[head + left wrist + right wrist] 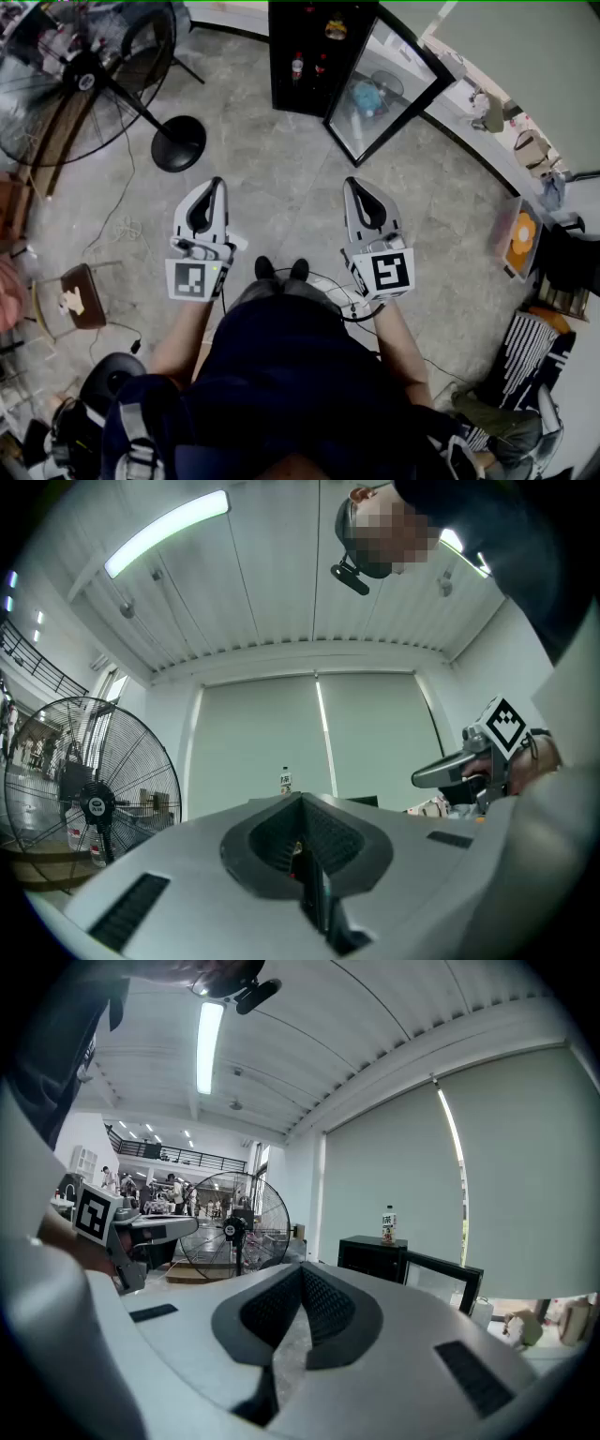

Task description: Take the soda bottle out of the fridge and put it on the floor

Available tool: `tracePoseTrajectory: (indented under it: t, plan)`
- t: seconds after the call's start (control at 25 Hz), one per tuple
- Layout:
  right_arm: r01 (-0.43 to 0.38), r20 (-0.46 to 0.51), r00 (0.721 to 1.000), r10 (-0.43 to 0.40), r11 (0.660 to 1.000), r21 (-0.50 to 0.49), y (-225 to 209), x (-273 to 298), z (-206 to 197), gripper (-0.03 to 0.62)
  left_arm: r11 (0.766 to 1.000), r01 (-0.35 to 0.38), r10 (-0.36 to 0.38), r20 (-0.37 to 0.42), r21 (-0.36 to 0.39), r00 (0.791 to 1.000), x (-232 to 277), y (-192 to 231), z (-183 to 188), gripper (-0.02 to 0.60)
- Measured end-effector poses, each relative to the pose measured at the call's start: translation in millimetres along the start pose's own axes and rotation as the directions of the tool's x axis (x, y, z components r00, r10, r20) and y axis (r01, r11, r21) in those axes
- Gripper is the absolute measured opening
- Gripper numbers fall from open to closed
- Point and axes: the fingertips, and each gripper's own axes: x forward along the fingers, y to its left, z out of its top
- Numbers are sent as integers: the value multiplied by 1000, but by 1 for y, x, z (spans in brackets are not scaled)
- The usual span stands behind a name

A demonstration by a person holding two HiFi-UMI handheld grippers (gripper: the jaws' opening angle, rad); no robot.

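Observation:
The black fridge stands at the far side of the floor with its glass door swung open to the right. Inside it stand a small red-labelled bottle and a second small bottle. Another bottle stands on top of the fridge; it also shows as the bottle in the left gripper view. My left gripper and right gripper are held side by side well short of the fridge. Both are shut and hold nothing.
A large standing fan with a round base is at the left, its cable trailing across the floor. A small stool is at the near left. Bags and boxes line the right wall. My feet are on bare floor.

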Motion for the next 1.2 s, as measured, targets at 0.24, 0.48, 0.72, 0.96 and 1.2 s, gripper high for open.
tracePoseTrajectory:
  t: [0.24, 0.48, 0.72, 0.96, 1.2]
  plan:
    - [4, 3, 1000, -4, 1000, -3, -2, 6, -3, 18, 1000, 13, -13, 9, -16, 1000, 8, -2, 0, 23]
    - [-7, 11, 1000, 7, 1000, 14, 0, 11, -4, 18, 999, 27, -27, 14, -42, 1000, 13, -4, -3, 23]
    - [-15, 14, 1000, 15, 1000, -8, 0, 14, -3, 18, 998, 49, -49, 5, -40, 999, 19, -10, -8, 25]
    - [-21, 20, 1000, 21, 1000, -10, -2, 18, -5, 18, 996, 79, -78, 16, -41, 997, 26, -15, -10, 25]
    - [-29, 15, 999, 29, 1000, -3, -6, 23, -8, 20, 993, 110, -109, 32, -38, 994, 37, -21, -13, 26]
